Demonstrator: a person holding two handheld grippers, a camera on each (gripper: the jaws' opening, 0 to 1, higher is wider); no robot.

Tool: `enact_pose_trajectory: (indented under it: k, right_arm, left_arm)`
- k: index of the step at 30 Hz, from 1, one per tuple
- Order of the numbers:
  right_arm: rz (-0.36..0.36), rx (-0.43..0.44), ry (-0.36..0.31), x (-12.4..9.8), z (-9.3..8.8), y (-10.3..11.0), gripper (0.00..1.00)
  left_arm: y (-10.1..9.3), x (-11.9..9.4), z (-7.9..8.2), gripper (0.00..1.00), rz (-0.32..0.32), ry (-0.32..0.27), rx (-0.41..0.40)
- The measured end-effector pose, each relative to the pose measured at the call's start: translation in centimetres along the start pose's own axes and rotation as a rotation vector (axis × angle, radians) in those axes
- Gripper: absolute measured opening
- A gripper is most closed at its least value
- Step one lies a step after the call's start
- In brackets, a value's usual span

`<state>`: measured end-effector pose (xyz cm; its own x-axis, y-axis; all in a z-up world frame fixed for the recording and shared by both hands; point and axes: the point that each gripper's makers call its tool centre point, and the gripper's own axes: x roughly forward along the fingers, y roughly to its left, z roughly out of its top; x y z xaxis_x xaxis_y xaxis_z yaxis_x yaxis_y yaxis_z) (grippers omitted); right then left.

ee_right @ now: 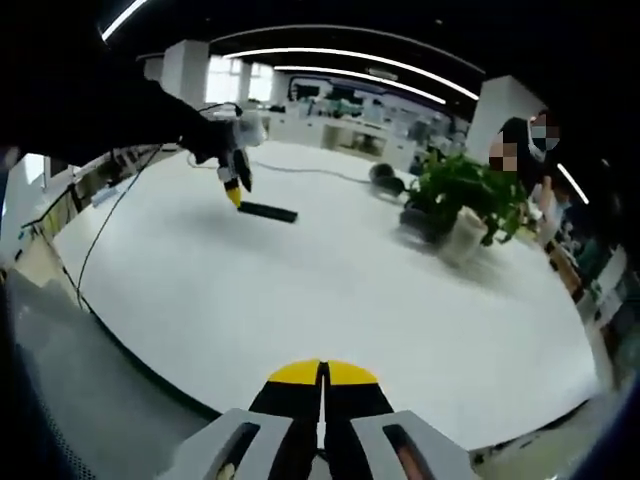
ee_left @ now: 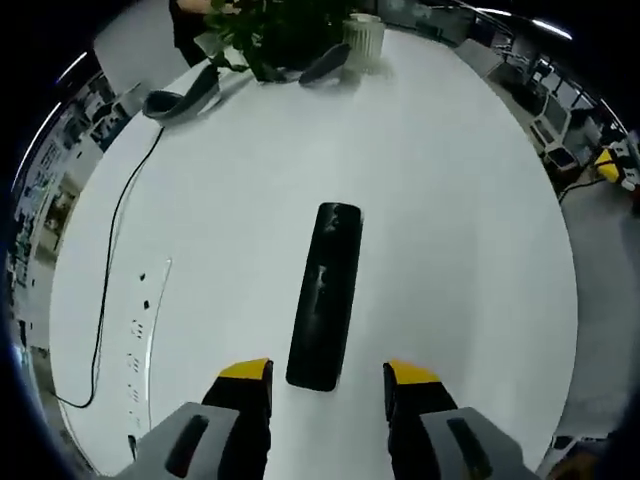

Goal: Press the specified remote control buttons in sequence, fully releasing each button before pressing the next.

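Yellow-tipped jaws of the left gripper [ee_left: 327, 375] stand spread just short of the black remote control [ee_left: 325, 295] lying flat on the white table [ee_left: 460, 200], untouched, while the right gripper [ee_right: 322, 373], jaws pressed together, waits well apart, so no press looks begun.

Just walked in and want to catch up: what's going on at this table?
A person is working with a hand-held gripper in each hand at a round white table. The left hand-held gripper is open, its yellow-tipped jaws on either side of the near end of a black remote control lying flat on the table, not touching it. The right hand-held gripper is shut and held back at the table's edge. A potted plant stands farther along the table.
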<state>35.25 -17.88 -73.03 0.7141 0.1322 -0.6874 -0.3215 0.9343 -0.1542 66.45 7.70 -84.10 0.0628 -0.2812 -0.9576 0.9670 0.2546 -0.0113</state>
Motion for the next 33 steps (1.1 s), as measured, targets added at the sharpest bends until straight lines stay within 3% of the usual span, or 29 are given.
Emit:
enact_pose_trajectory:
  k: [4,10,11,19,22,33]
  right_arm:
    - [0.002,-0.005,0.011,0.1,-0.2,0.1,0.00]
    - [0.001,-0.001,0.015,0.1,-0.3,0.0,0.00]
    - [0.002,0.006,0.016,0.1,-0.3,0.0,0.00]
    - [0.013,0.016,0.009,0.1,-0.2,0.1,0.00]
    - [0.015,0.019,0.004,0.1,-0.1,0.1,0.00]
    - [0.016,0.018,-0.016,0.0,0.2,0.1,0.00]
  left_arm:
    - [0.3,1.1,-0.2,0.45,-0.003,0.015,0.006]
    - [0.5,2.3,-1.6,0.42,-0.014,0.075,0.012]
    - [0.8,2.0,-1.2,0.40,0.013,0.059,0.029]
    - [0.9,1.8,-1.0,0.37,0.007,0.063,0.009]
    - [1.2,1.7,-1.0,0.25,0.015,0.039,0.015]
    - [0.2,1.8,-1.1,0.23,0.050,0.057,0.008]
